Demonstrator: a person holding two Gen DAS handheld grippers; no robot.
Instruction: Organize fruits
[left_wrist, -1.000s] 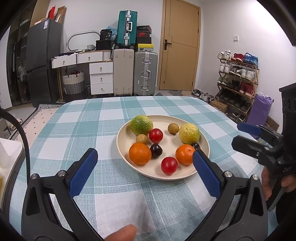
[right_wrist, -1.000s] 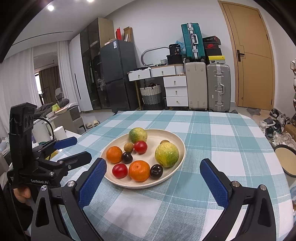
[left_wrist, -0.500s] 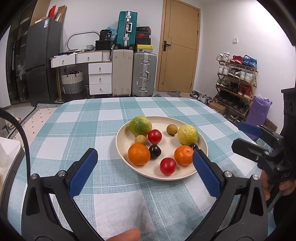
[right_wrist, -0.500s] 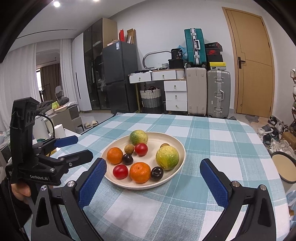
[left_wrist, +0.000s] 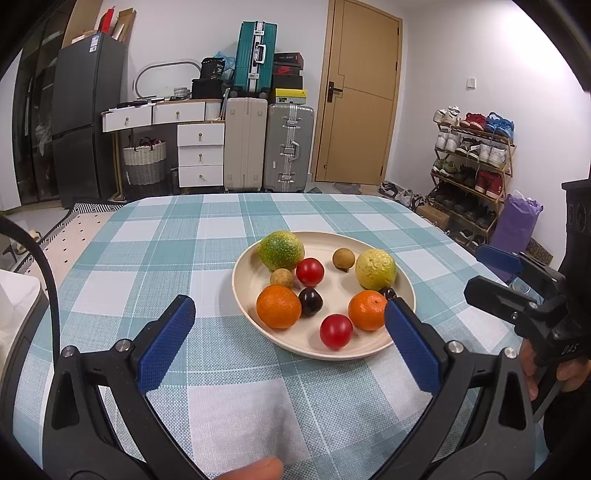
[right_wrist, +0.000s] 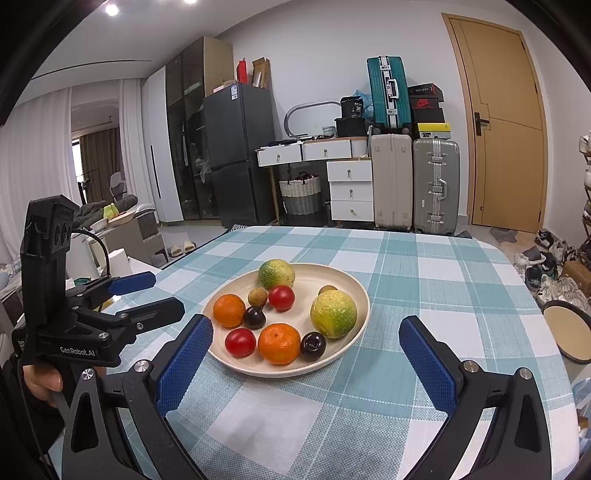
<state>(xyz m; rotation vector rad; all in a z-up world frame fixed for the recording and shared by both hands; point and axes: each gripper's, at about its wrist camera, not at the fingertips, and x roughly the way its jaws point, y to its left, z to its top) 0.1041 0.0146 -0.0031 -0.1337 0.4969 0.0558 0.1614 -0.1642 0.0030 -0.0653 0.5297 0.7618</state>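
- I've got both grippers low over the checked tablecloth (left_wrist: 207, 258), w/ the cream plate (right_wrist: 360, 295) of fruit ahead of each.
- Left gripper (left_wrist: 286, 326): blue pads wide apart, nothing between them. Its right pad (left_wrist: 410, 343) overlaps the plate's near rim at about 4 o'clock in left wrist view; I can't tell if it touches.
- Right gripper (right_wrist: 304, 349): pads spread wide too, empty. Plate sits at 12 o'clock between the pads, closer to the left one.
- Each cam catches the other gripper from the side: right one at 3 o'clock in left wrist view, left one at 9 o'clock in right wrist view, both w/ fingers apart, each held by a hand (right_wrist: 40, 380).
- Fruit, all on the plate, by plate clock in left wrist view:
- green-orange citrus (left_wrist: 281, 250) at 11 o'clock.
- yellow-green citrus (left_wrist: 375, 268) at 2 o'clock.
- small brown fruit (left_wrist: 343, 259) at 12, second brown one (left_wrist: 282, 278) at 9, just beside a red tomato (left_wrist: 310, 272).
- orange (left_wrist: 279, 306) at 8 o'clock, touching a dark plum (left_wrist: 310, 301).
- second orange (left_wrist: 366, 309) at 4 o'clock; another dark fruit (left_wrist: 388, 293) behind it, partly hidden.
- second red tomato (left_wrist: 335, 331) at 6 o'clock, near the front rim.
- Bkgd: suitcases (left_wrist: 269, 147), wooden door (left_wrist: 360, 96), shoe rack (left_wrist: 472, 155) at 2 o'clock.
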